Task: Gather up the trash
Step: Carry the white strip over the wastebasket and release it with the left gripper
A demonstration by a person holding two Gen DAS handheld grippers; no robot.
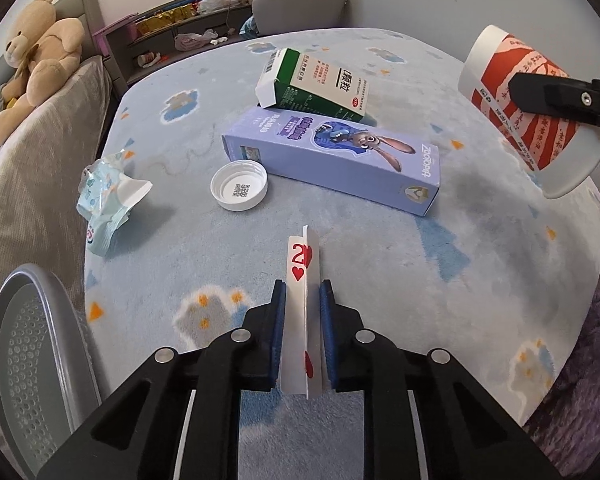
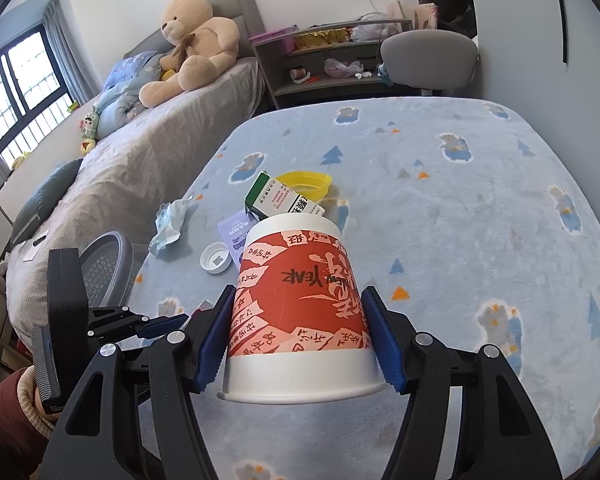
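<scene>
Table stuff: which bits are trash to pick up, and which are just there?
Trash: playing card in left gripper, paper cup in right gripper, green box, purple box, white cap, wrapper.
Just there: teddy bear, chair.

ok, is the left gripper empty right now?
No. The left gripper is shut on a folded playing card, a two of hearts, standing between its blue pads.
</scene>
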